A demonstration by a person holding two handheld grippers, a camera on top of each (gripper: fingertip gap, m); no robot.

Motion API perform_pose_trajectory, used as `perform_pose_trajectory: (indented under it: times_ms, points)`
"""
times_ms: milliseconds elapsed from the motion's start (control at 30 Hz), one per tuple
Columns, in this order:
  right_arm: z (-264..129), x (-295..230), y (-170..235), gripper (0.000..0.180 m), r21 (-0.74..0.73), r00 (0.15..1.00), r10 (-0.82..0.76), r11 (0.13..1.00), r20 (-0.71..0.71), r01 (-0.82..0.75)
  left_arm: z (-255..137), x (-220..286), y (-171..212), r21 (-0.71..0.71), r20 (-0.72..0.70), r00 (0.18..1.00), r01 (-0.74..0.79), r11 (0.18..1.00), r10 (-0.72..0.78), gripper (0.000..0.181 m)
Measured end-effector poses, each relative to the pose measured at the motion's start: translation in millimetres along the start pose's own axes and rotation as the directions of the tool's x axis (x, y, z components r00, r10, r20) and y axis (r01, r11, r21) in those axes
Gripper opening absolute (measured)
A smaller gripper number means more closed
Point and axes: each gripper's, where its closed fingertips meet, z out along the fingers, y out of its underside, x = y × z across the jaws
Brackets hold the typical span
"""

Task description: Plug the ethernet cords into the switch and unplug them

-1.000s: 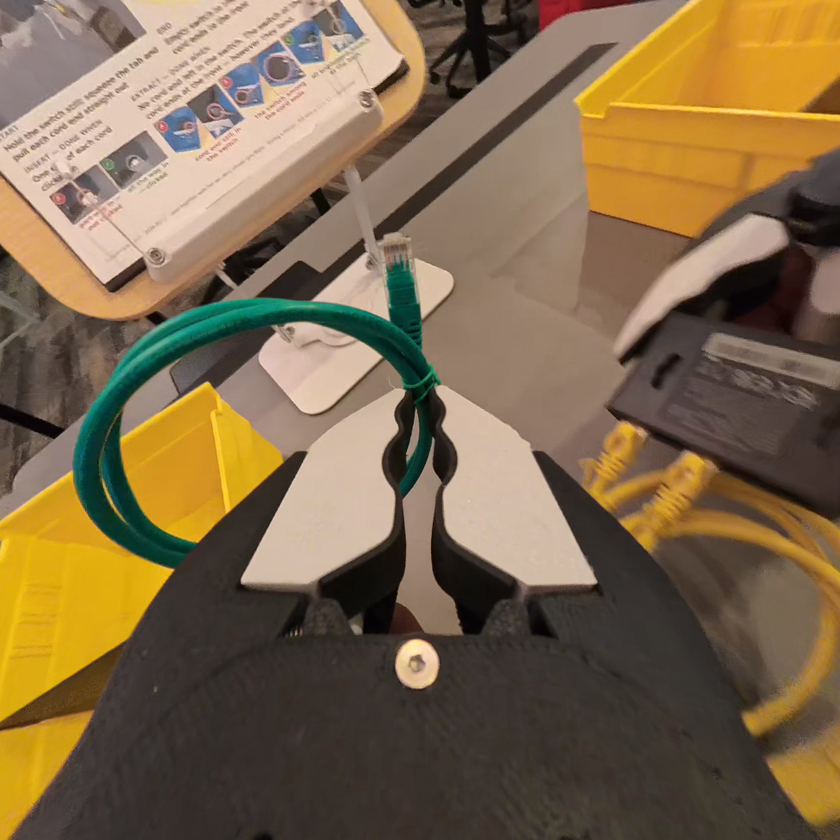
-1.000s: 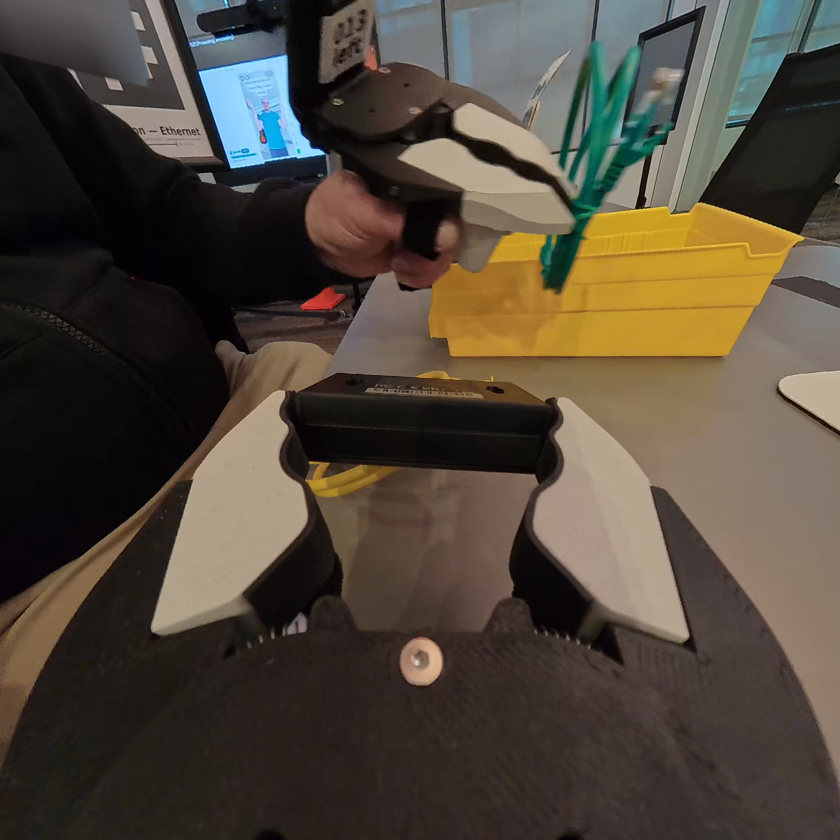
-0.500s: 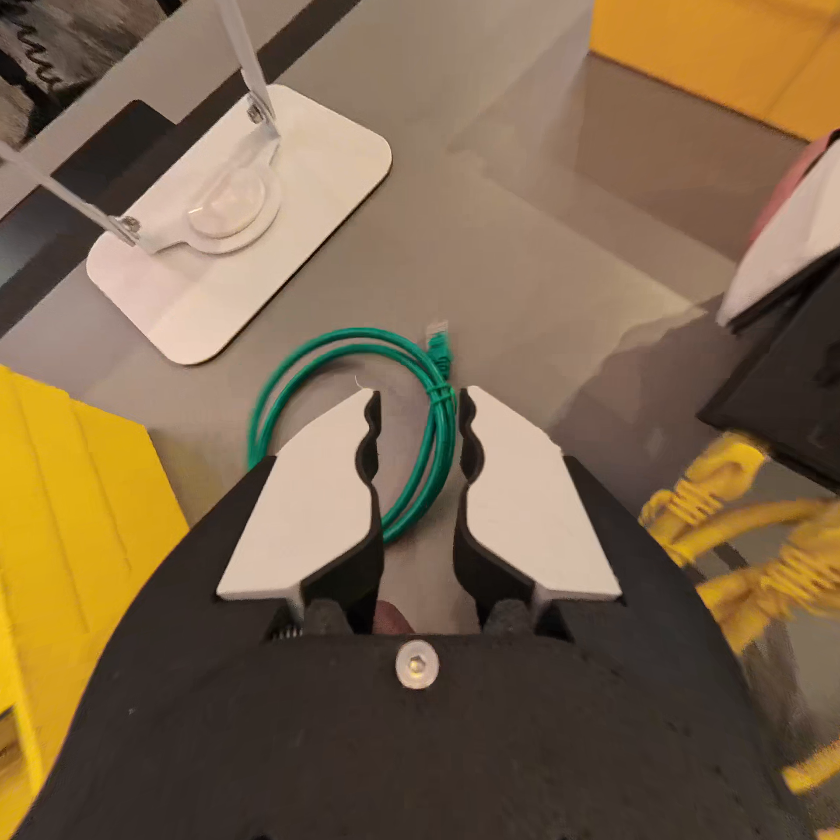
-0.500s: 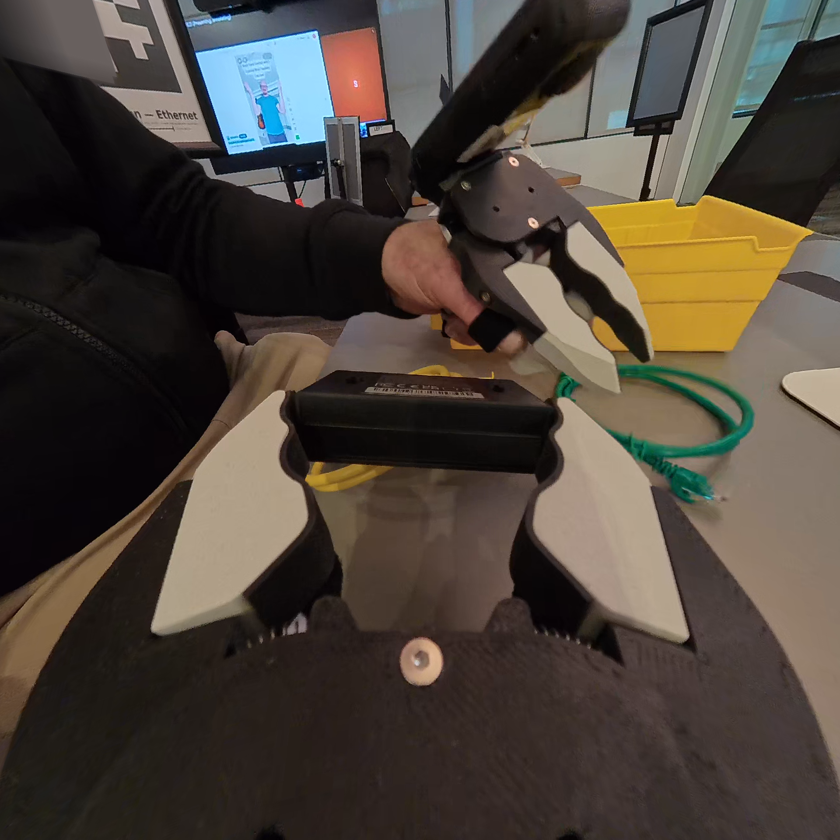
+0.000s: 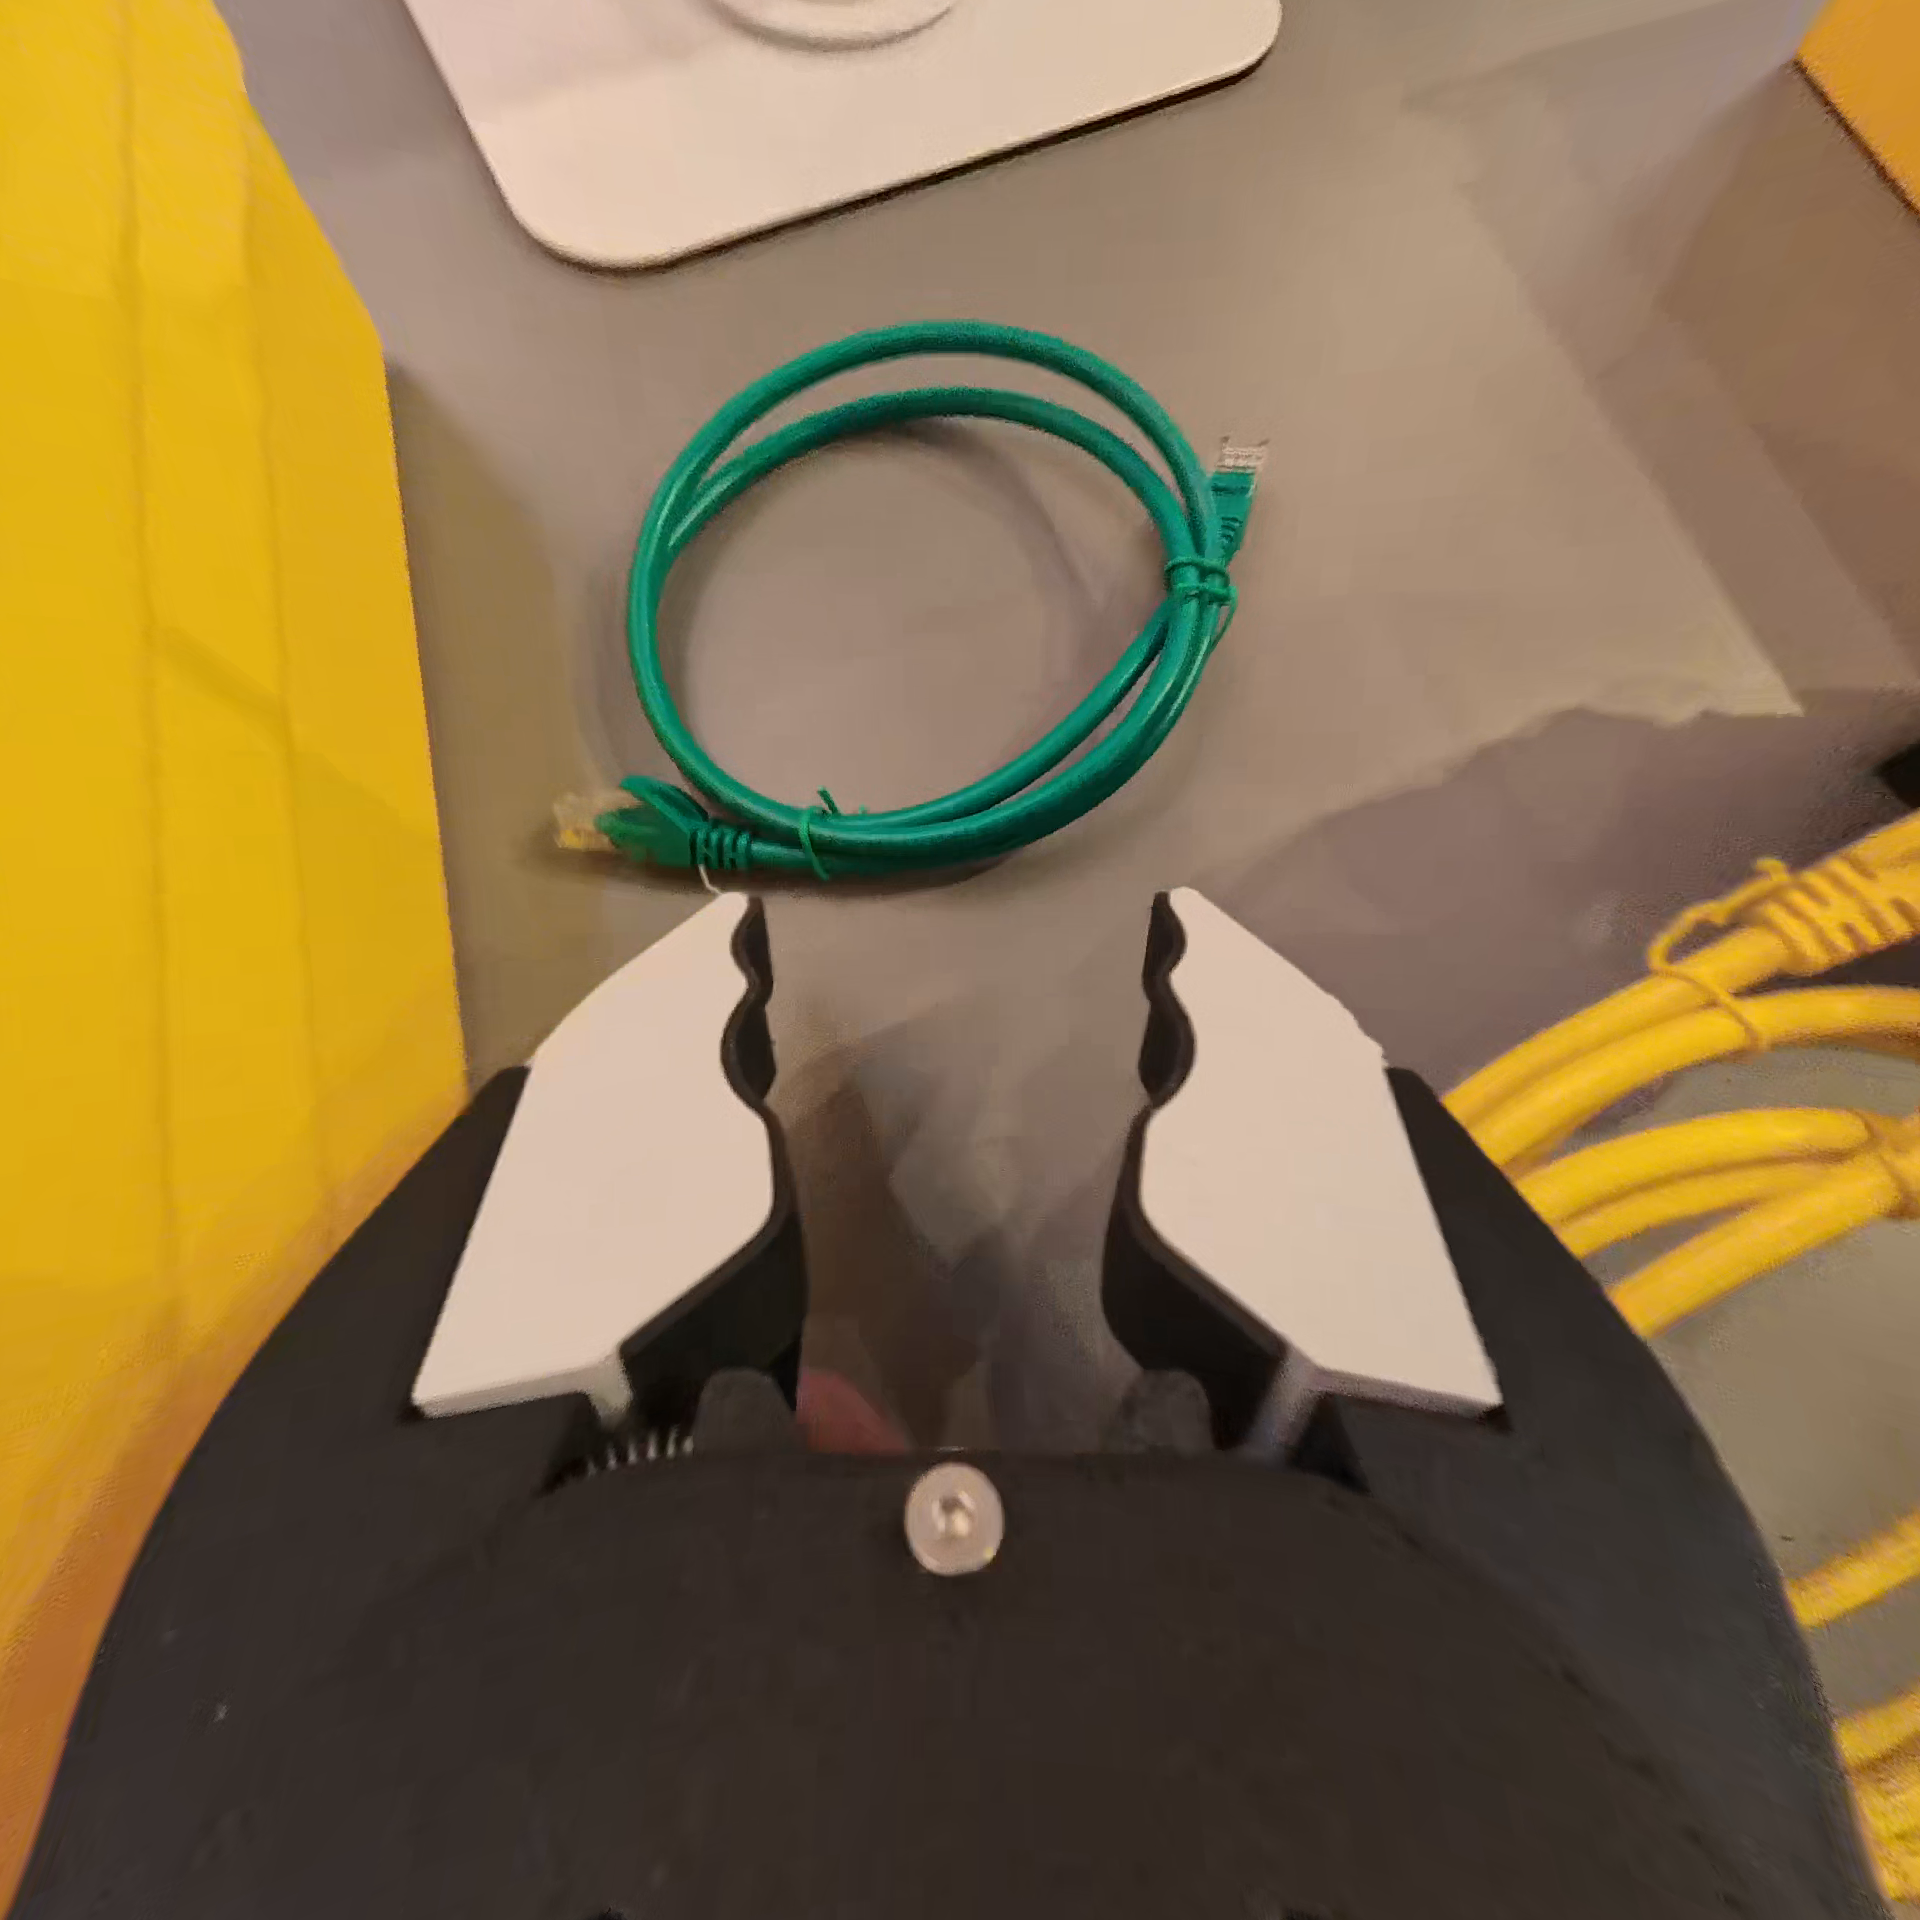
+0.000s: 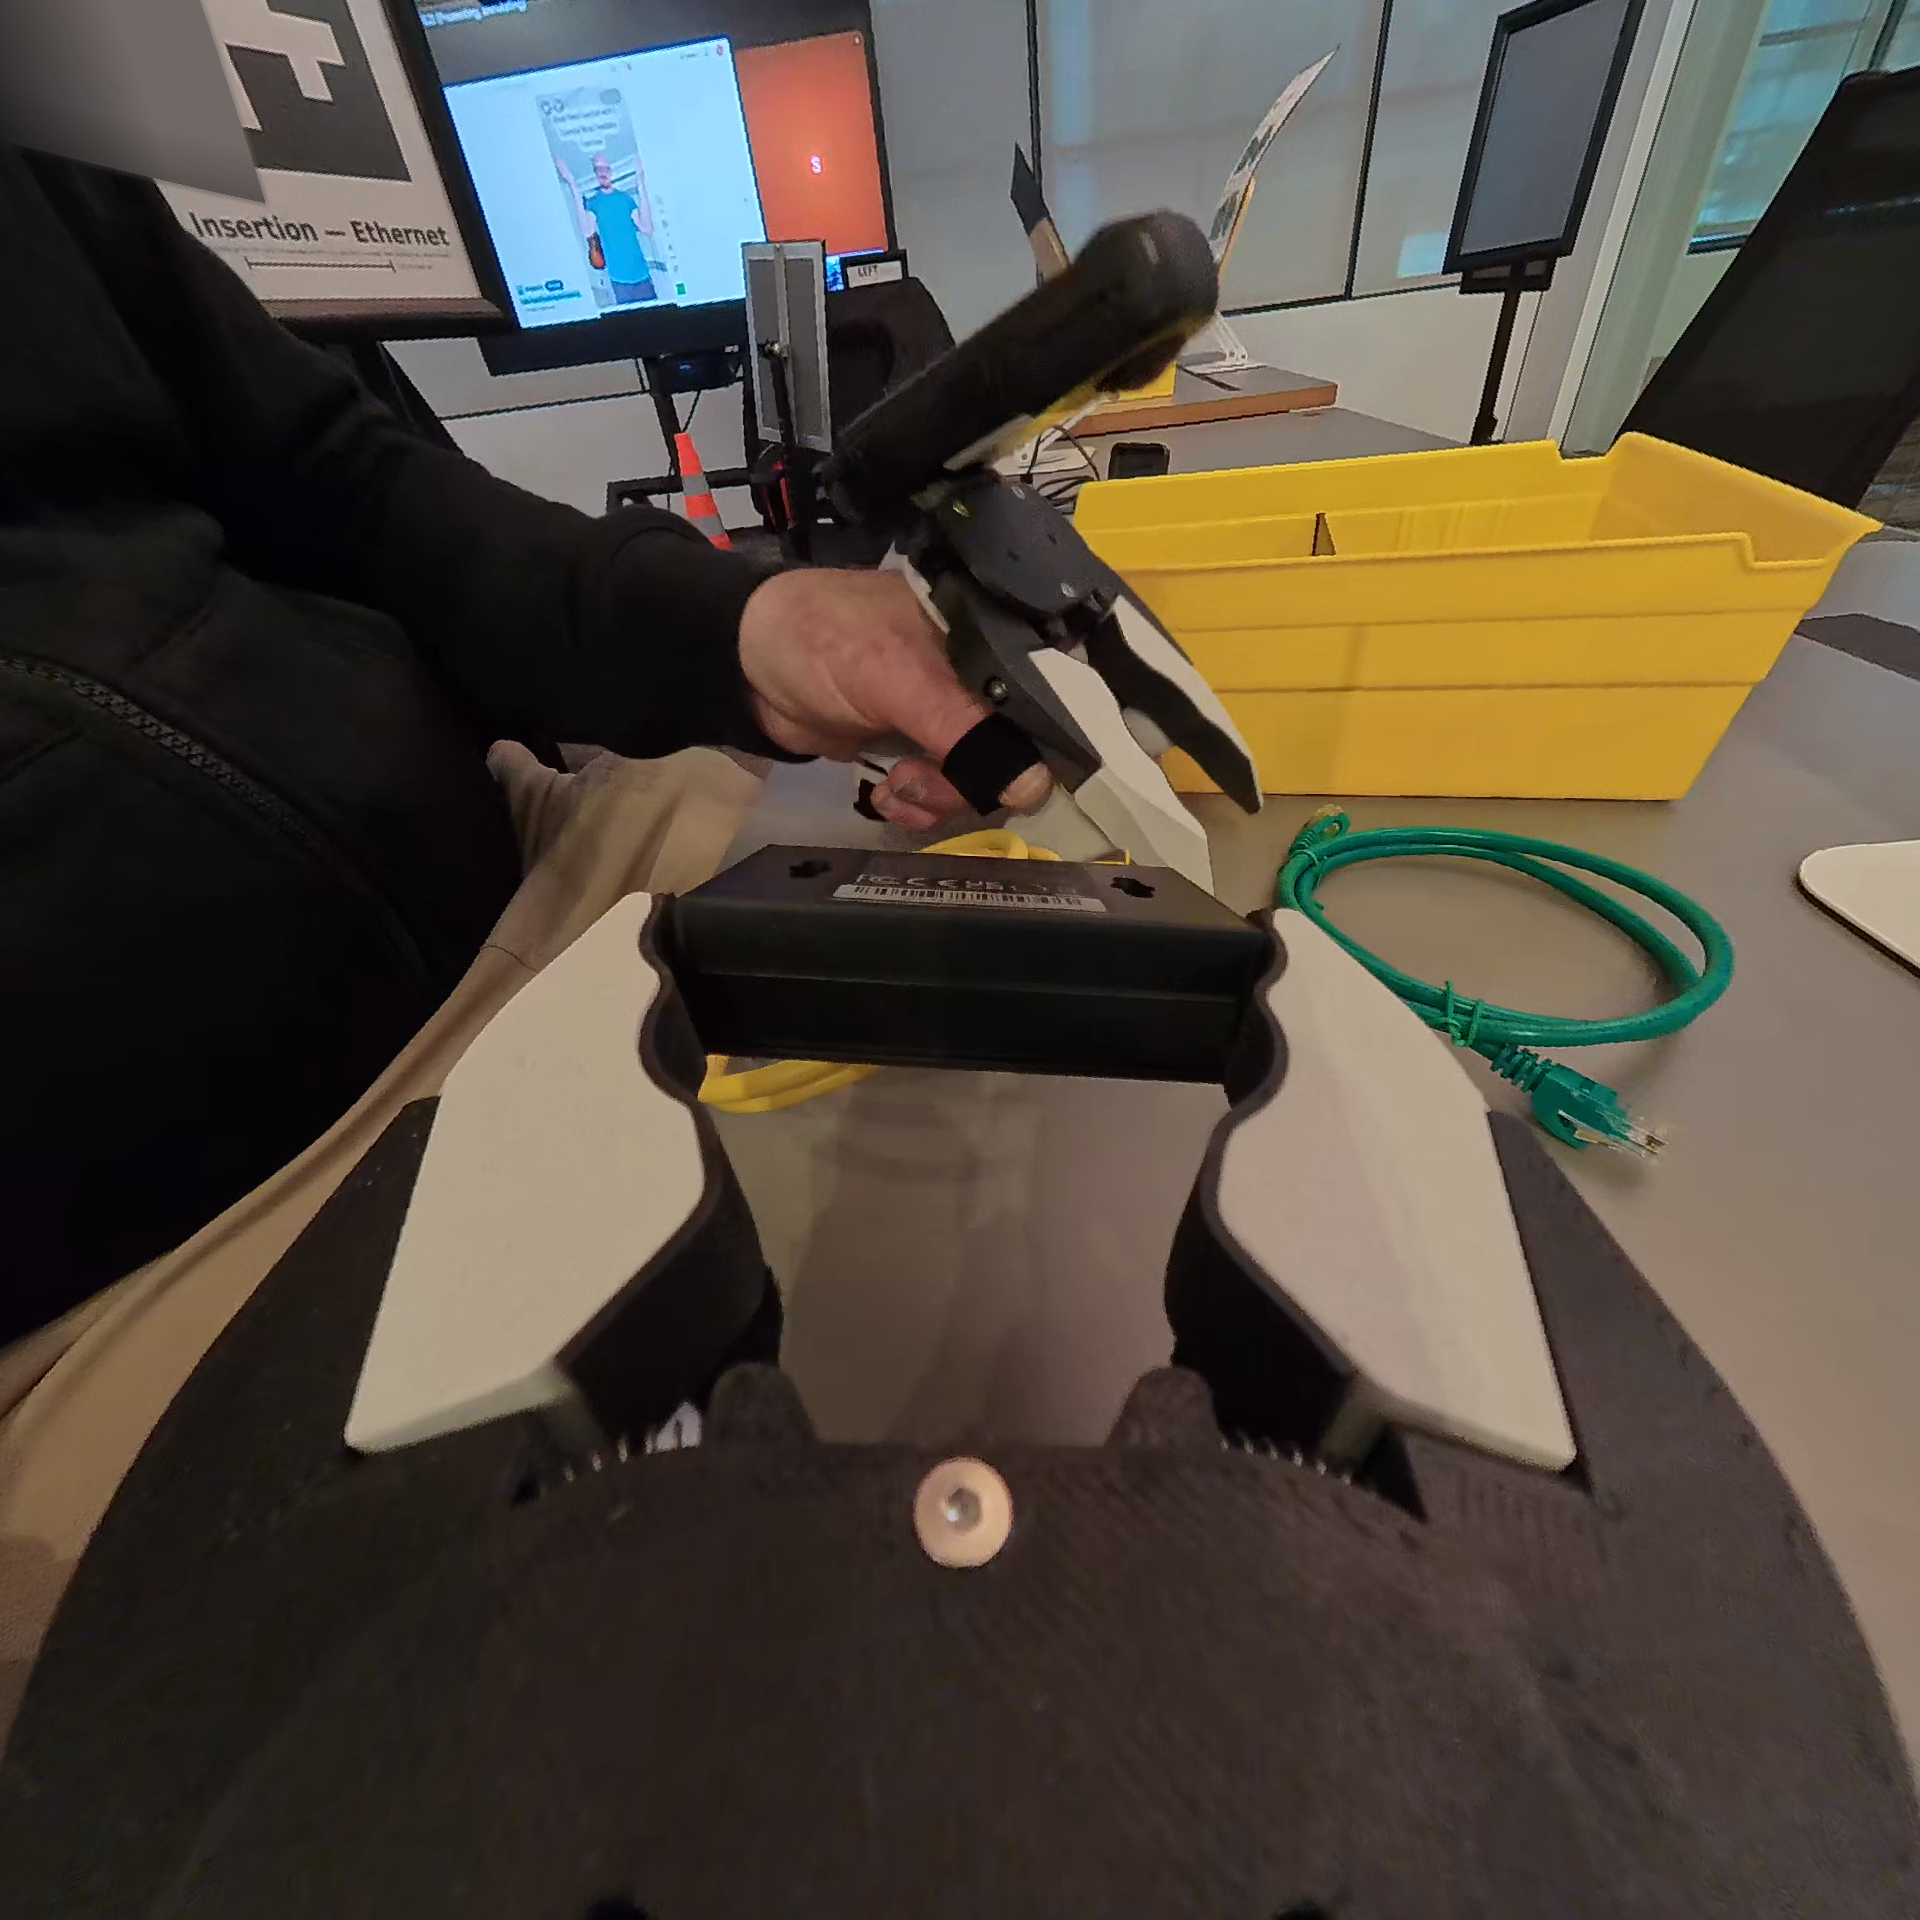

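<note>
Green coiled ethernet cord (image 5: 925,644) lies flat on the grey surface (image 5: 1403,416), just ahead of the left tongs (image 5: 956,914), spread and empty, yellow bin (image 5: 187,727) alongside. Right tongs (image 6: 961,977) clamp the black switch (image 6: 961,966) by its ends; the cord (image 6: 1507,935) lies beside it.

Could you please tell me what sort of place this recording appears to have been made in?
Probably an office or demo space set up for data collection, not a home: a large wall-mounted display screen, a dark monitor on a floor stand and glass partition walls stand behind the grey work table.
</note>
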Motion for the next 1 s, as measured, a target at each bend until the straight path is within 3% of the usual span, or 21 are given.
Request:
perform_pose_trajectory:
  times_ms: [133, 267, 467, 667, 900, 1000]
  points:
    - [1, -1, 1, 0.100, -0.006, 1.000, -0.002, 1.000, 0.002, 0.002, 14, 4, 7, -0.041, -0.091, 0.976, 0.196, 0.980, -0.199, 0.088]
    - [1, -1, 1, 0.100, -0.010, 1.000, -0.004, 1.000, 0.003, 0.004, 27, -3, -11, -0.018, -0.108, 0.948, 0.300, 0.954, -0.300, 0.088]
    - [2, -1, 1, 0.100, -0.014, 1.000, -0.004, 1.000, 0.004, 0.004, 59, -15, -28, -0.060, 0.026, 0.998, 0.059, 0.996, -0.058, 0.083]
    - [2, -2, 2, 0.100, -0.017, 1.000, -0.006, 1.000, 0.006, 0.006, 80, -27, -58, -0.092, 0.063, 0.998, 0.017, 0.996, -0.011, 0.084]
    - [3, -2, 2, 0.100, -0.022, 1.000, -0.006, 1.000, 0.008, 0.006, 94, -40, -85, -0.072, 0.037, 0.984, 0.176, 0.982, -0.173, 0.081]
    - [3, -2, 3, 0.100, -0.025, 1.000, -0.008, 1.000, 0.008, 0.008, 101, -45, -89, -0.090, 0.068, 0.983, 0.176, 0.980, -0.170, 0.080]
